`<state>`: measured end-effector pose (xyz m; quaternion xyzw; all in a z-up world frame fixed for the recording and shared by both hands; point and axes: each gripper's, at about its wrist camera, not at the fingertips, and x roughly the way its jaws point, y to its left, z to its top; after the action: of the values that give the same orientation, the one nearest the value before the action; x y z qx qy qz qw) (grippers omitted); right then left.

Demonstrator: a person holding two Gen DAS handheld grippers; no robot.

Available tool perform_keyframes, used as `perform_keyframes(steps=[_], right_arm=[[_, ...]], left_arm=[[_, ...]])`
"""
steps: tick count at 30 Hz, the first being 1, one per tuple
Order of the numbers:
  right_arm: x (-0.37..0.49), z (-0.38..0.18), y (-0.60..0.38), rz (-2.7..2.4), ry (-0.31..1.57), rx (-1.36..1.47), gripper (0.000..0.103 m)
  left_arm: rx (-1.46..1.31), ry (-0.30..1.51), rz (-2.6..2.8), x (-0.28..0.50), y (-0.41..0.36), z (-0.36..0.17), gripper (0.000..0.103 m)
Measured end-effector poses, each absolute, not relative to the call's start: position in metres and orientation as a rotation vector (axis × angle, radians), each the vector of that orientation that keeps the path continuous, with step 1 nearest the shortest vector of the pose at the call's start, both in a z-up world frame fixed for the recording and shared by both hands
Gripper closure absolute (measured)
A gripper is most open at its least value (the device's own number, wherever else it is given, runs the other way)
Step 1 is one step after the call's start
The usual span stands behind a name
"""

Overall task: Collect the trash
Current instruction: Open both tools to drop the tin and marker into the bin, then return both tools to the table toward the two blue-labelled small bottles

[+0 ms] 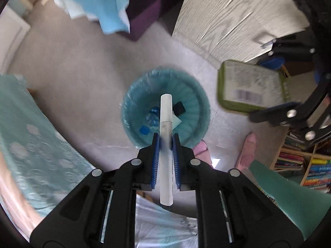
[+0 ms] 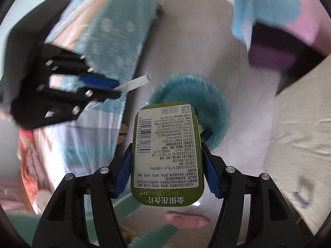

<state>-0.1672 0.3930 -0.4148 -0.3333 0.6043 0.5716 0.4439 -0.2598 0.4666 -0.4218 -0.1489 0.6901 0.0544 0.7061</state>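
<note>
A white cylindrical marker pen [image 1: 165, 144] is clamped lengthwise, pointing forward, by the narrowly closed left gripper [image 1: 165, 144], while a green rectangular tin [image 2: 167, 155] is gripped lengthwise by the wider right gripper [image 2: 167, 165]

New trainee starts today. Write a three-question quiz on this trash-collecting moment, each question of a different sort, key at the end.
1. True or false: the left claw grips a white cylindrical marker pen above the round bin with the blue plastic liner.
2. What does the right claw hold? A) a crumpled tissue B) a flat green tin with a barcode label C) nothing
3. Fill in: among the things already lying in the bin is a blue bottle ____.

Key: 1 true; 2 B; 3 cap
</note>
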Motion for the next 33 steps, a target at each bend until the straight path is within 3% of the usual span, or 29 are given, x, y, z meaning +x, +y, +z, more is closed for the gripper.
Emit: perform_keyframes(steps=[5,6,7,9,10,16,24,31,33], right_arm=[[-0.178,-0.504,0.407,1.351,1.572,-0.863,0.039],[-0.176,-0.513,0.408,1.347,1.586,-0.868,0.038],[-0.171,-0.523,0.409,1.336,1.607,-0.87,0.035],[-0.171,-0.535,0.407,1.341,1.656,-0.836,0.034],[-0.17,-0.537,0.406,1.339,1.66,-0.834,0.029],[-0.153,-0.512,0.389,1.317,1.648,-0.777,0.029],[-0.147,-0.401,0.37,1.395,1.564,-0.687,0.029],[-0.147,-0.213,0.325,1.507,1.394,-0.455,0.029],[-0.142,-0.164,0.302,1.508,1.326,-0.407,0.029]], left_arm=[[-0.396,1.597,0.124,-0.265,0.475,-0.497,0.092],[-0.404,1.611,0.125,-0.267,0.474,-0.509,0.088],[-0.408,1.626,0.119,-0.268,0.473,-0.517,0.082],[-0.352,1.632,0.107,-0.271,0.466,-0.523,0.053],[-0.321,1.634,0.11,-0.272,0.463,-0.523,0.046],[-0.322,1.605,0.117,-0.273,0.459,-0.501,0.043],[-0.349,1.521,0.145,-0.287,0.46,-0.416,0.043],[-0.246,1.427,0.041,-0.279,0.44,-0.282,0.041],[-0.174,1.377,-0.022,-0.266,0.424,-0.234,0.034]])
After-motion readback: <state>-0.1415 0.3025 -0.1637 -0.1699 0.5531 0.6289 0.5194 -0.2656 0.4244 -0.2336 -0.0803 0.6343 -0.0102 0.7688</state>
